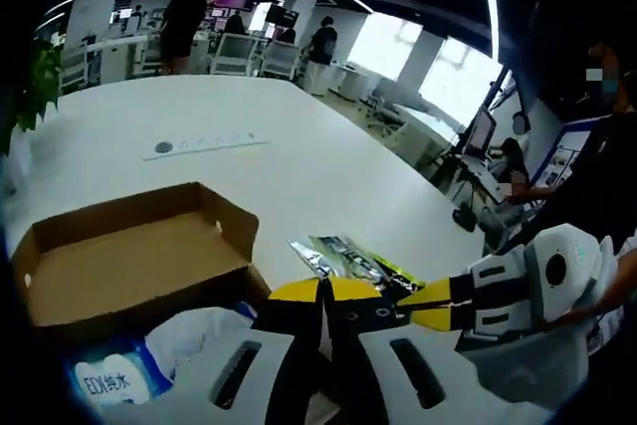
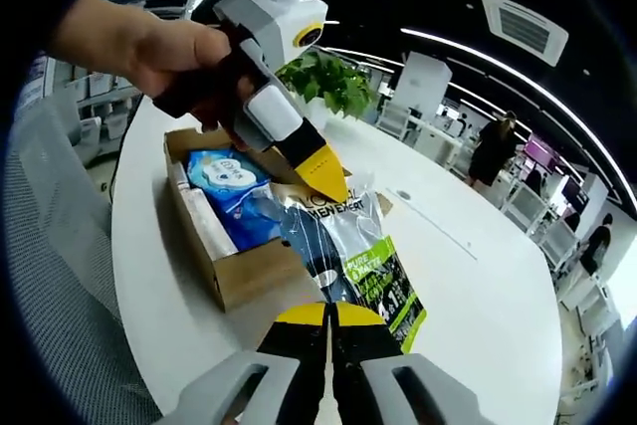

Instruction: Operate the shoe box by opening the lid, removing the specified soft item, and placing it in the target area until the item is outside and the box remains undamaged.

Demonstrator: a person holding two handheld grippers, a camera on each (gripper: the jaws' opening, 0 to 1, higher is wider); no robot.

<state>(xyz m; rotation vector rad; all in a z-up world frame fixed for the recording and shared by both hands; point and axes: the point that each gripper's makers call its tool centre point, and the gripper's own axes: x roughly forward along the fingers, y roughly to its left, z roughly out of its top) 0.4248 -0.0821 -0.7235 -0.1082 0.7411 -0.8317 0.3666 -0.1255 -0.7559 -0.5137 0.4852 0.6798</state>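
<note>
The cardboard shoe box (image 2: 239, 281) stands open on the white table, its lid (image 1: 129, 246) folded back. Inside lie a blue tissue pack (image 2: 224, 171) (image 1: 109, 380) and white plastic wrap (image 1: 199, 330). A silver packet with a green label (image 2: 363, 266) (image 1: 348, 258) lies across the box's corner and onto the table. My right gripper (image 2: 326, 314) (image 1: 423, 296) is shut, its yellow tips pinching the packet's near edge. My left gripper (image 1: 323, 291) (image 2: 333, 186) is shut too. It is held in a hand and its tip touches the packet's top edge.
A white power strip (image 1: 204, 144) lies further out on the table. A potted plant (image 2: 323, 77) stands beyond the box. Desks, chairs and several people are in the background. The table's rounded edge (image 2: 139, 345) runs close to the box.
</note>
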